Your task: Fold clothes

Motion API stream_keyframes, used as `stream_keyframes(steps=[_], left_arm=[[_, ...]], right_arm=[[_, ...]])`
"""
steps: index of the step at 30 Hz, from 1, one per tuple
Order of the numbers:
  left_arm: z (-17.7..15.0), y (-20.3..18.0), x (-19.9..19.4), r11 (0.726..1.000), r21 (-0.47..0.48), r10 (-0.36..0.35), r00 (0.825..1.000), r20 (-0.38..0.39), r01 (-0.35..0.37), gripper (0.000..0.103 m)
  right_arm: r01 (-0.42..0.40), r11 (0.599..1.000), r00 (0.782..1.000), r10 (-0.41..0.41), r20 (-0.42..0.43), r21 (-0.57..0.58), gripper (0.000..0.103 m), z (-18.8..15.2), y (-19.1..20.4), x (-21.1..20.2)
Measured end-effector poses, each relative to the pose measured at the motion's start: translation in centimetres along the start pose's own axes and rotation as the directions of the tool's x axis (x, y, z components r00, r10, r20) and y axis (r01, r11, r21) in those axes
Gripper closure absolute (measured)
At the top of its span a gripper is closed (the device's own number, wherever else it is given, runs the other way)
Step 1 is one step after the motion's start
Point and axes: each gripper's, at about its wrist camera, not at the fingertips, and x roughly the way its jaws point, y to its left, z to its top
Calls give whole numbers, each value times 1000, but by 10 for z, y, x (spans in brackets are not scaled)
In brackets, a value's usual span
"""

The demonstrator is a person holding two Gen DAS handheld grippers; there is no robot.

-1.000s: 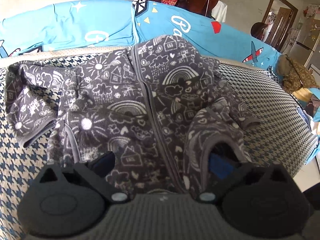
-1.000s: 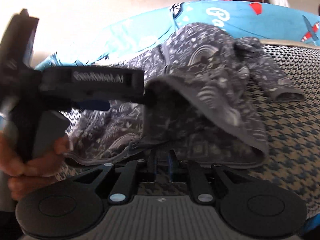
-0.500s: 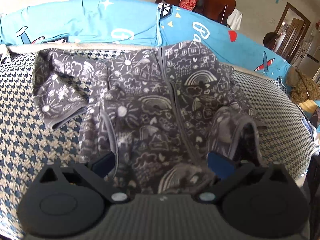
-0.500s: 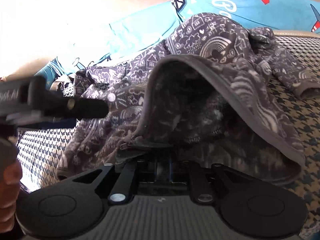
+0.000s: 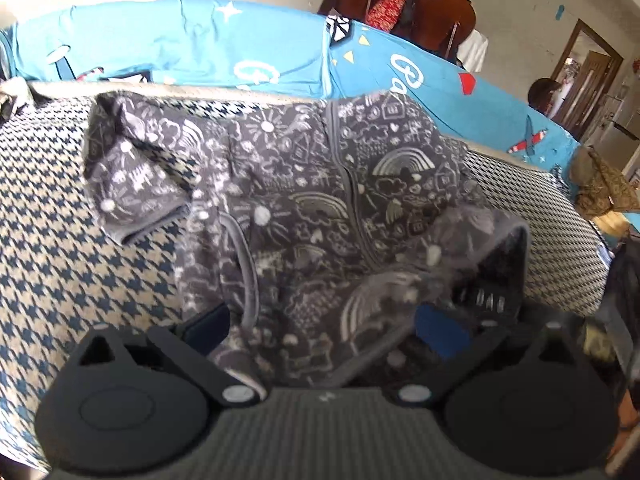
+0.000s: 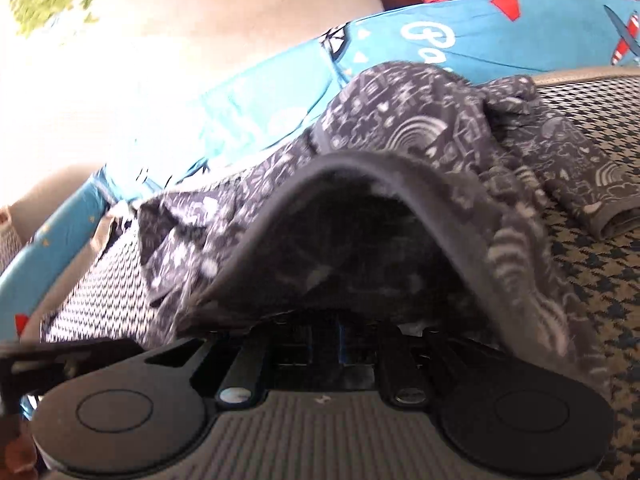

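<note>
A dark grey fleece onesie (image 5: 320,208) with white doodles and a centre zip lies spread on a houndstooth cover (image 5: 80,264). My left gripper (image 5: 324,328) is open low over its bottom end, with fabric lying between the blue pads (image 5: 208,324) but not clamped. In the right wrist view my right gripper (image 6: 326,344) is shut on the onesie's (image 6: 420,132) bottom hem. It holds that hem lifted, so the fabric arches over the fingers. The right gripper's dark body (image 5: 500,280) shows under that raised flap. The left gripper (image 6: 60,356) sits at the lower left.
Blue printed cushions (image 5: 200,40) line the back edge of the cover. A wooden chair (image 5: 420,12) draped with red cloth stands behind them. One sleeve (image 5: 132,192) lies out to the left, the other (image 6: 592,184) to the right. A brown bundle (image 5: 600,188) sits at the far right.
The right gripper has carried the held hem higher and further over the onesie. The left gripper has stayed open and shifted left, sinking toward the corner of the right wrist view.
</note>
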Motion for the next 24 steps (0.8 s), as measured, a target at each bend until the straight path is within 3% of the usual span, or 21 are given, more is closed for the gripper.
stream_keyframes(steps=[14,24], left_arm=[[-15,-20,-4,985,144,-95,995,-31,99,0],[-26,-40,-16,936,262,-230,972,-50,234,0]], right_arm=[[-17,998,999,14,46,62,90,26,-21,2],[-41,997,998,37,44,73,90,33,-29,3]])
